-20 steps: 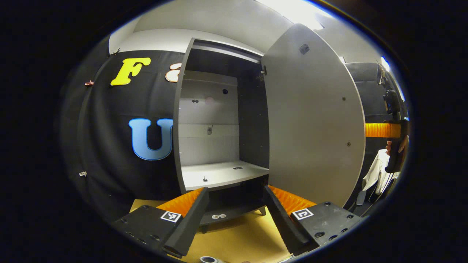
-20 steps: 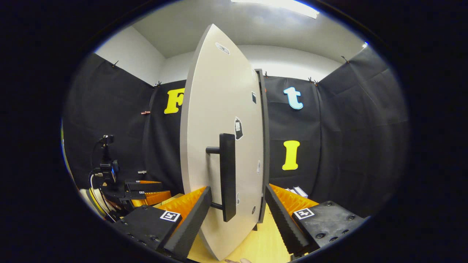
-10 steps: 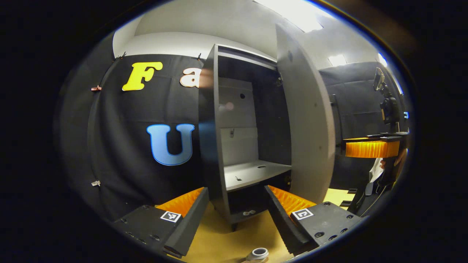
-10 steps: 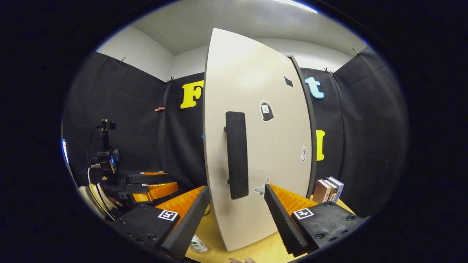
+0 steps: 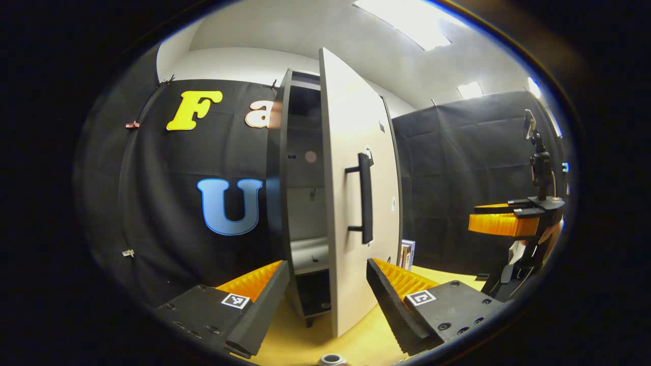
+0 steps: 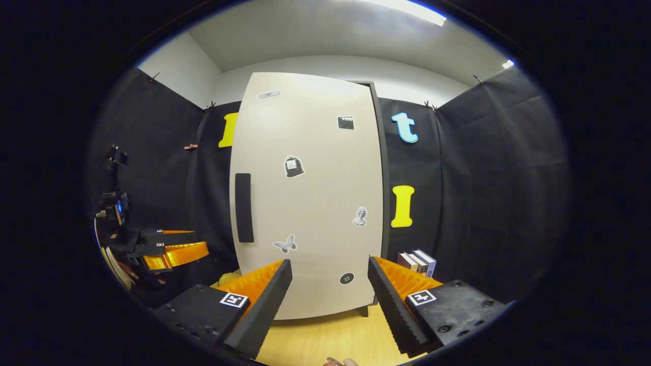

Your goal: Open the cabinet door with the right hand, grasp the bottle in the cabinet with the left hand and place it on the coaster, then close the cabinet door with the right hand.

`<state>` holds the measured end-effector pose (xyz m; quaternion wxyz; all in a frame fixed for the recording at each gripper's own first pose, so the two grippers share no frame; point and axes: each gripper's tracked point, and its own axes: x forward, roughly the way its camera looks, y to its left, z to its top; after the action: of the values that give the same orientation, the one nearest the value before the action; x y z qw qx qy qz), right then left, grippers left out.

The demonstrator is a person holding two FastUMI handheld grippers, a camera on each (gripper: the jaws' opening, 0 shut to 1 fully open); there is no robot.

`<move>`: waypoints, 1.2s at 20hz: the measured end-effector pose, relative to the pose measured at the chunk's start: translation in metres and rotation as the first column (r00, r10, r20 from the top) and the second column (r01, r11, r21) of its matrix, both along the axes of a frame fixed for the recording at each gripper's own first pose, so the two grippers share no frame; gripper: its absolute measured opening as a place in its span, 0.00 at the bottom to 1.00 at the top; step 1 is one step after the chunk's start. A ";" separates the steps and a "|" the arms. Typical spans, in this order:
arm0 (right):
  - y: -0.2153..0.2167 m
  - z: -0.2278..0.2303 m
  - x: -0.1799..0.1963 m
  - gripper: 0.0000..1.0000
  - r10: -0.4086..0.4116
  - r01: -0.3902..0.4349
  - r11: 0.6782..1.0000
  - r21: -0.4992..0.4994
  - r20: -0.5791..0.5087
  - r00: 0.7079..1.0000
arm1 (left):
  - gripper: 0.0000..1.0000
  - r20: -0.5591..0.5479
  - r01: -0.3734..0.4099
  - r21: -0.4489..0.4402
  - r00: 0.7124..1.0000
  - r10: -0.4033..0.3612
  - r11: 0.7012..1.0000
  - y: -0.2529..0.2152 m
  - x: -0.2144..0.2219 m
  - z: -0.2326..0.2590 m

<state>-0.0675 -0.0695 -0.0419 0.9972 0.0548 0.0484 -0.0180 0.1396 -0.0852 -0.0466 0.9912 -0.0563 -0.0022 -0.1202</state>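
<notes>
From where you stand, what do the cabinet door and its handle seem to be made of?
The cabinet door looks like laminated board: flat, pale, matte, with stickers lying flat on it. Its handle is a dull black bar, plastic or painted metal; I can't tell which.

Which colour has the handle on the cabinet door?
Black handle on a pale beige door; right gripper view shows it best.

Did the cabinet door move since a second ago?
Yes. The cabinet door has swung toward the cabinet, hiding most of the inside, though a gap remains along its edge.
</notes>
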 end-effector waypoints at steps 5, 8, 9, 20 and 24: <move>-0.043 0.008 0.008 0.98 0.037 -0.035 0.998 -0.043 0.033 0.999 | 0.96 -0.012 -0.119 -0.015 0.993 0.119 0.993 -0.037 0.002 0.014; -0.052 0.004 0.015 0.98 0.074 -0.071 0.995 -0.069 0.040 0.996 | 0.96 -0.014 -0.185 0.019 0.983 0.185 0.983 -0.054 -0.002 0.018; -0.051 0.003 0.016 0.97 0.094 -0.091 0.993 -0.072 0.039 0.995 | 0.96 -0.017 -0.209 0.026 0.978 0.210 0.978 -0.057 -0.005 0.017; -0.041 0.003 0.010 0.98 0.115 -0.109 0.990 -0.085 0.069 0.991 | 0.96 -0.029 -0.239 0.034 0.970 0.240 0.971 -0.087 -0.013 0.020; -0.029 0.004 0.005 0.98 0.137 -0.128 0.987 -0.102 0.083 0.987 | 0.95 -0.020 -0.219 0.087 0.975 0.222 0.972 -0.081 -0.008 0.020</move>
<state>-0.0623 -0.0982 -0.0382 0.9988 0.0042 0.0062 0.0486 0.1312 -0.1663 -0.0267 0.9998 -0.0155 0.0112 -0.0084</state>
